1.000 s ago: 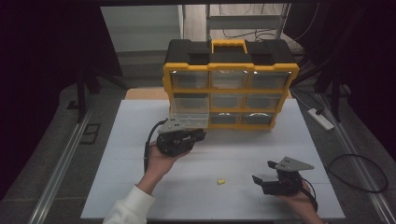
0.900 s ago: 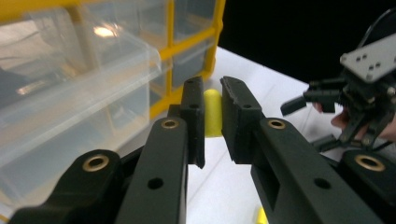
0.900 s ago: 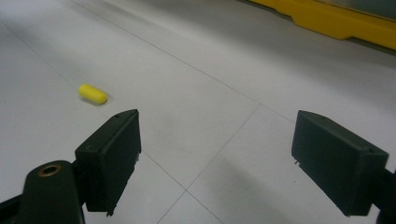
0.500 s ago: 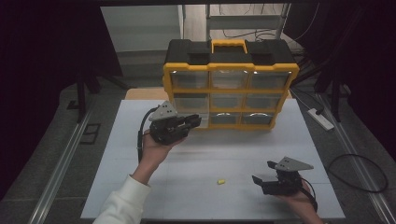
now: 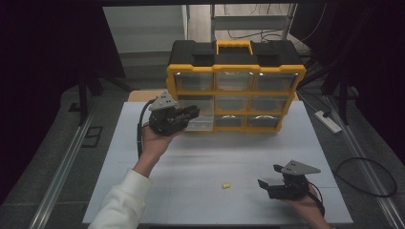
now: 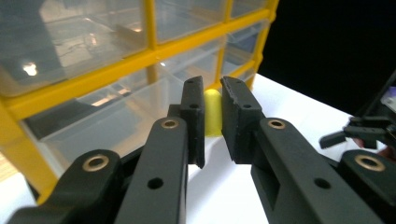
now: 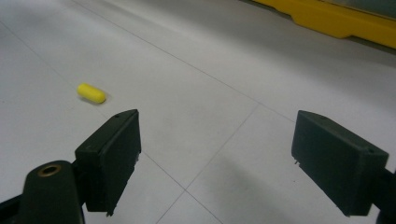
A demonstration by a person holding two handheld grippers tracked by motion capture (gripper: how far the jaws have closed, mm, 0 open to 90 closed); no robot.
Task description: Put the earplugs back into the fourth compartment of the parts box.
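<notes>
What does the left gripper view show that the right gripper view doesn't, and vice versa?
Left gripper view: the organizer's clear drawers up close, the left tool with jaws nearly together, the right tool far off. Right gripper view: a small yellow capsule, and that tool's jaws wide apart. Shared: the white table and the organizer's yellow frame.

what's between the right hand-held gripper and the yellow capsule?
Nothing: bare white table separates the right hand-held gripper from the capsule, seen in the right gripper view and high view.
</notes>
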